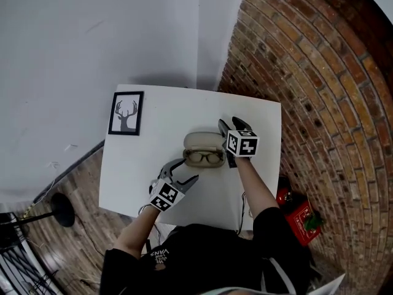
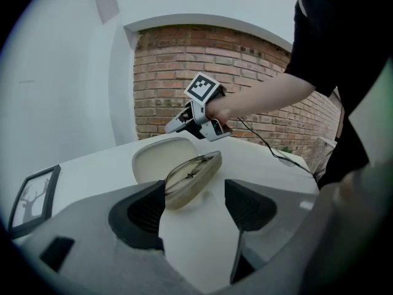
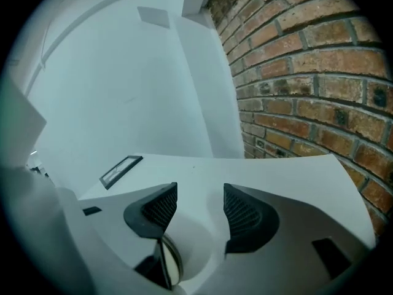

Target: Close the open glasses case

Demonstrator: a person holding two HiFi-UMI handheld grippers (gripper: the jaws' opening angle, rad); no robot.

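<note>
Holding the left hand-held gripper (image 1: 186,169) low over the table (image 1: 132,171), we keep its jaws well apart and gripping nothing. In the left gripper view, bare white tabletop fills most of the gap between the jaws. The near end of the glasses case (image 2: 187,178) sits just in front of the left jaw's pad. We cannot tell whether pad and case touch.

Our right hand-held gripper (image 1: 231,125) is also spread wide and empty. In the right gripper view only tabletop lies between its jaws, and a curved edge of the case shows low down under the left jaw. From above, this gripper stands just beside the case's right end and points toward the far edge of the table.

The case lies open near the middle of the table, between the two grippers. Its long axis runs left to right across the head view, parallel to the table's near edge. The lid (image 1: 203,140) is swung back on the far side, its pale lining facing up and toward us. The glasses (image 1: 204,158) rest in the nearer half, along the same long axis.

Farther out, a framed deer picture (image 1: 126,112) lies flat near the table's far left corner, well apart from the case. A brick wall (image 1: 307,72) runs along the right side, and a white wall (image 1: 92,35) stands behind the table.
</note>
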